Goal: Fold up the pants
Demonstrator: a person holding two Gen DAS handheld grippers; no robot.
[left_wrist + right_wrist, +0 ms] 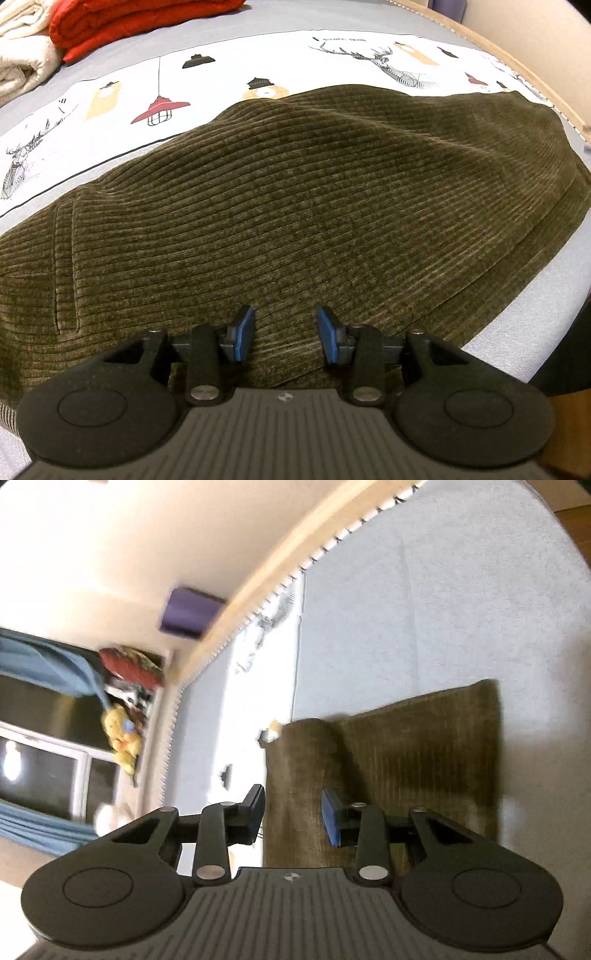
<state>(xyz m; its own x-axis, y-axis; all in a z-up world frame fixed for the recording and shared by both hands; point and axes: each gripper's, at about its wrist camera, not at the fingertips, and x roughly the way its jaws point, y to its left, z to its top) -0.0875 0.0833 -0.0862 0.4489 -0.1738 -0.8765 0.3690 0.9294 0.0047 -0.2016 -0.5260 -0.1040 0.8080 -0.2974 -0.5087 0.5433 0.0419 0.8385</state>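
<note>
My left gripper (286, 334) hangs tilted steeply down over the olive corduroy pants (295, 206), its blue pads (245, 332) apart with only cloth showing below the gap; I cannot see either pad pressing the fabric, so I read it as open and holding nothing. The pants lie spread on the printed sheet (110, 96) with lamps and stags, their bulk running away from this gripper toward the wooden bed edge (517, 62). A doubled hem line runs along their right side, so I judge one fold is already laid.

Seen along my right gripper (293, 816), the view is blurred. Its jaws also stand apart and empty, and the pants (406, 746) lie directly ahead of it as a long band stretching away, with a raised roll of cloth along the band's left edge. The left finger sits off that edge, over the pale sheet; the right finger is over the corduroy.

So the cloth's near edge lies just under the left gripper, and I think that hand is nearer for the next pick. The right would need to come in along the band's long axis.
</note>
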